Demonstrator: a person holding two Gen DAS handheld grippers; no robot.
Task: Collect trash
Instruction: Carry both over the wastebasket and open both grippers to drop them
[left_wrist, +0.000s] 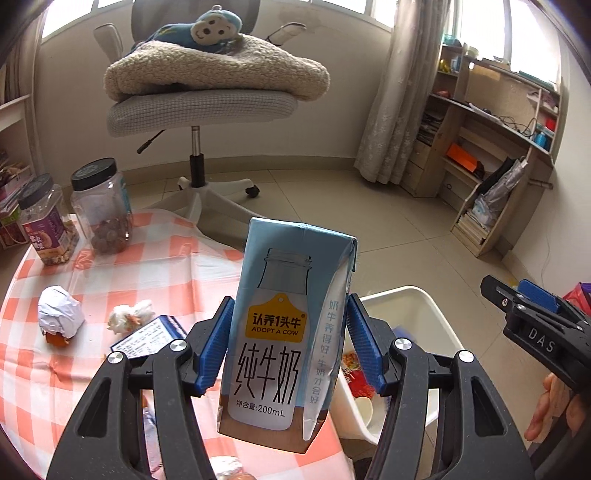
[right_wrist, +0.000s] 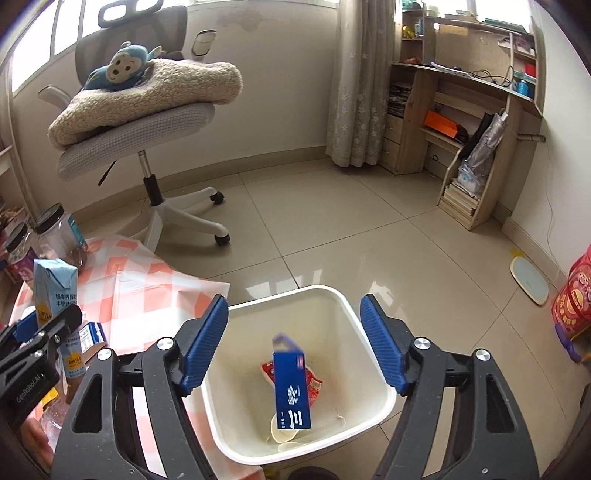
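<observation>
Disposal is underway: blue box (right_wrist: 291, 387) is dropped into bin (right_wrist: 373, 354) from spread right gripper (right_wrist: 291, 341); milk carton (left_wrist: 284, 332), pinched by left gripper (left_wrist: 286, 343), must next be carried over the bin.

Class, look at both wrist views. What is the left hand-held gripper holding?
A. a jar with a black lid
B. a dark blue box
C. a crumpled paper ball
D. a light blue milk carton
D: the left hand-held gripper has its blue pads pressed on either side of the upright milk carton, while the dark blue box is in the white bin.
</observation>
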